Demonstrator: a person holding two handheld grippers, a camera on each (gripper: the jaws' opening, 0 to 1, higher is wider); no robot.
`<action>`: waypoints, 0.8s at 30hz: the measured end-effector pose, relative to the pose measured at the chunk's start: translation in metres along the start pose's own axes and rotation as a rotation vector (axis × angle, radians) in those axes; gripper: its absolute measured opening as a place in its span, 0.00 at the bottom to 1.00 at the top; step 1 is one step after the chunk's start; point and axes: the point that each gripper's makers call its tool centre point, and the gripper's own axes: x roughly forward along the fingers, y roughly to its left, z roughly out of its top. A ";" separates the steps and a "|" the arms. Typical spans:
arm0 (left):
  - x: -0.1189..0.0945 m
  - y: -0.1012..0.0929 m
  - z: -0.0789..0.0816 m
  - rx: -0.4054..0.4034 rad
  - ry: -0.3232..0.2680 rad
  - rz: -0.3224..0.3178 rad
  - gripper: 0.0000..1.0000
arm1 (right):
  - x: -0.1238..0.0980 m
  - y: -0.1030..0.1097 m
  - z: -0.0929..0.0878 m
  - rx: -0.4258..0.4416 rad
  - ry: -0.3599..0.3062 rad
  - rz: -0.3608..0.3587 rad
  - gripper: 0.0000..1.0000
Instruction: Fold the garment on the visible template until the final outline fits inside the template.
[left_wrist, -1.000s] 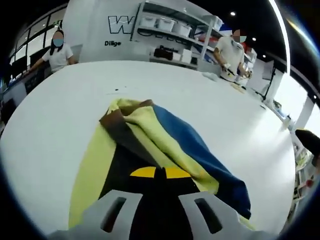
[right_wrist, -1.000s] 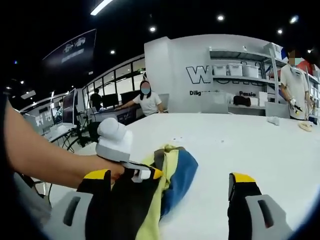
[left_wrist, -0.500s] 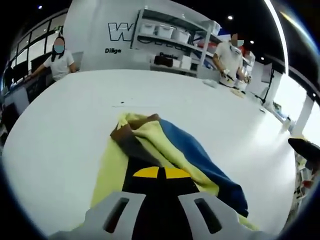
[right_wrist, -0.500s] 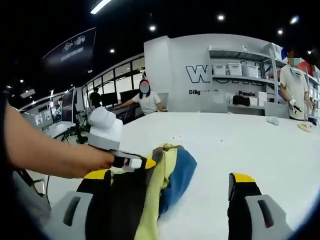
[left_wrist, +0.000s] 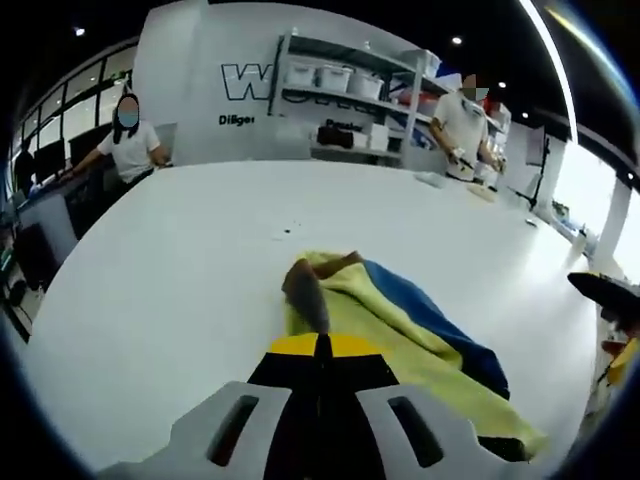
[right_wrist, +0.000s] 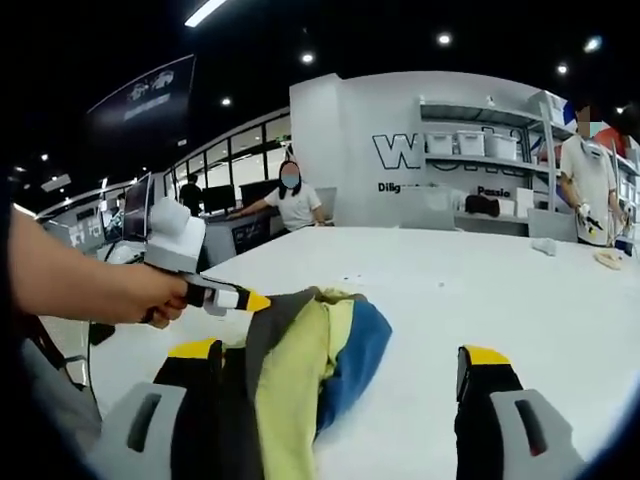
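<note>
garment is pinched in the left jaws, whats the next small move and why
Probably carry the held edge across and lay it down flat. The left gripper has its jaws shut on a fold of the garment, which lies bunched on the white table, while the right gripper stands open beside it.

Both views low over the table (left_wrist: 180, 260), near the garment (left_wrist: 400, 320), seemingly facing shelves (right_wrist: 480, 150)

Garment (left_wrist: 400, 315) in yellow, blue and brown panels on white table (left_wrist: 180, 260).
</note>
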 end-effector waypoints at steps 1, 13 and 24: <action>-0.001 0.003 0.001 0.001 -0.001 0.001 0.00 | 0.000 0.000 0.000 -0.001 0.001 -0.001 0.99; -0.004 0.049 0.014 0.039 0.064 -0.061 0.00 | 0.000 0.000 -0.004 -0.007 0.015 -0.002 0.99; 0.015 0.083 0.001 0.172 0.139 -0.005 0.00 | 0.001 -0.006 -0.010 -0.005 0.034 -0.017 0.98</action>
